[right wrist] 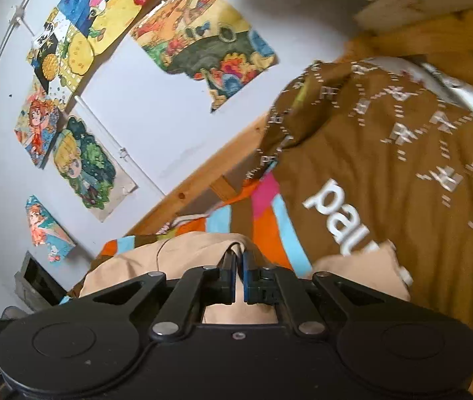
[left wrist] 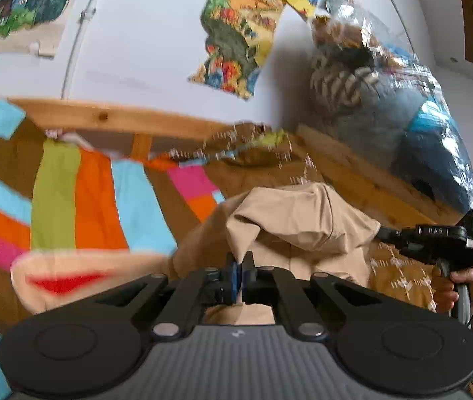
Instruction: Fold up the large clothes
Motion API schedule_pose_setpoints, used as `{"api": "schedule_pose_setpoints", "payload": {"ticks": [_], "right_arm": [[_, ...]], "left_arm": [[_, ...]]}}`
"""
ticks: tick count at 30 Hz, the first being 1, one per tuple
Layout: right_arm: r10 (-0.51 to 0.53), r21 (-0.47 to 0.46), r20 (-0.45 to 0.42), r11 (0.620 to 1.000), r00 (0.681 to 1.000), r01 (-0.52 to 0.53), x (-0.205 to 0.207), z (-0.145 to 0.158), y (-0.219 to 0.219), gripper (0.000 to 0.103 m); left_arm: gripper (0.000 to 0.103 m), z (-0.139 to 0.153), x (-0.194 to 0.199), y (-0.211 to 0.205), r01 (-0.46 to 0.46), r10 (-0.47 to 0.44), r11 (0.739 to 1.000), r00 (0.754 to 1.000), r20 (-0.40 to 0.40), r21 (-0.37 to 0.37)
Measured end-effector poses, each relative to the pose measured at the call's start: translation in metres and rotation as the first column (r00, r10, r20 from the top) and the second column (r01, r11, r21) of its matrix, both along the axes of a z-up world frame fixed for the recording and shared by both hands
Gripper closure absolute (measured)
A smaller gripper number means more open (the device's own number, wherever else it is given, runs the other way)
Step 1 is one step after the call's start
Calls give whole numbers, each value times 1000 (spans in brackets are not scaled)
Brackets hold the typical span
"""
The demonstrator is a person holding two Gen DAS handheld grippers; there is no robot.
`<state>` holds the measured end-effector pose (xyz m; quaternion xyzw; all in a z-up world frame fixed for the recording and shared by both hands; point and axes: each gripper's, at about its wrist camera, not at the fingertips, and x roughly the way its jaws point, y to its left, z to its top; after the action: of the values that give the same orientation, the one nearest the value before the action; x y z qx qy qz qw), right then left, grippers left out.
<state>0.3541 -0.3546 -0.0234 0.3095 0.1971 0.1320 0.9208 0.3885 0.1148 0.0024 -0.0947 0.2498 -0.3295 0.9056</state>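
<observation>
Both tools, left tool (left wrist: 240, 268) and right tool (right wrist: 238, 265), are pinching the tan garment (left wrist: 303, 220) raised over the patterned bedspread (right wrist: 386, 166), bunched, folding seemingly barely begun.

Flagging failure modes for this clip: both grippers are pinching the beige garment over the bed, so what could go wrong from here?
1. The left gripper and right gripper each pinch only a thin edge of the beige cotton garment; it may slip out mid-fold.
2. The bunched garment hangs over the brown patterned bedspread, so a pinch could catch bedding too.
</observation>
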Motion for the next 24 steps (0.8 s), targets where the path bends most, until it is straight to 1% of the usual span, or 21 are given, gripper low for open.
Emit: {"api": "schedule_pose_setpoints", "payload": {"ticks": [4, 6, 8, 9, 10, 11, 12, 13, 14, 15, 16, 17, 19, 20, 22, 23, 24], "right_arm": [[-32, -22, -1, 999, 999, 32, -38, -17, -1, 103], [-47, -36, -30, 998, 998, 46, -56, -28, -2, 103], [-55, -52, -83, 997, 995, 51, -71, -41, 0, 103], [-60, -56, -109, 997, 992, 54, -77, -47, 2, 101], [-61, -43, -138, 998, 988, 56, -85, -53, 5, 92], [-50, -17, -161, 999, 986, 48, -90, -60, 8, 87], [-40, 10, -187, 999, 982, 43, -93, -66, 12, 75], [-29, 41, -206, 998, 978, 39, -97, -73, 15, 66], [-18, 67, -224, 997, 975, 33, -100, -79, 21, 62], [-8, 85, -247, 996, 969, 30, -100, -85, 25, 48], [3, 104, -275, 994, 961, 27, -99, -93, 30, 38], [8, 117, -293, 993, 956, 28, -97, -99, 32, 38], [0, 122, -325, 992, 946, 42, -86, -105, 36, 37], [-11, 128, -323, 990, 946, 55, -80, -105, 37, 37], [-21, 158, -316, 985, 949, 74, -66, -106, 36, 40], [-28, 171, -321, 981, 947, 88, -58, -106, 35, 46], [-28, 191, -327, 977, 945, 95, -51, -105, 33, 75]], "left_arm": [[100, -19, -30, 4, -19, 17, 1000, 995, -100, -14], [100, -29, -41, 9, -29, 28, 1000, 988, -149, -6], [99, -37, -52, 12, -32, 36, 999, 982, -188, 24], [97, -39, -58, 13, -27, 33, 999, 977, -209, 31], [89, -40, -63, 15, -19, 26, 999, 974, -224, 34], [76, -39, -69, 15, -15, 25, 999, 970, -242, 41], [69, -39, -75, 15, -14, 25, 999, 968, -249, 47], [56, -38, -82, 15, -10, 21, 999, 968, -249, 43], [51, -38, -89, 14, -6, 15, 999, 969, -248, 39], [49, -36, -95, 10, 4, 8, 999, 971, -239, 51], [45, -35, -102, 4, 15, 4, 997, 976, -218, 82], [38, -35, -108, -6, 24, 3, 989, 983, -181, 143], [29, -35, -117, -29, 39, -13, 962, 995, -97, 271], [27, -35, -120, -41, 44, -27, 944, 998, -57, 327], [25, -36, -125, -63, 55, -59, 914, 998, -3, 402], [23, -36, -129, -74, 65, -83, 898, 996, 24, 435], [22, -37, -130, -87, 73, -114, 877, 992, 57, 475]]}}
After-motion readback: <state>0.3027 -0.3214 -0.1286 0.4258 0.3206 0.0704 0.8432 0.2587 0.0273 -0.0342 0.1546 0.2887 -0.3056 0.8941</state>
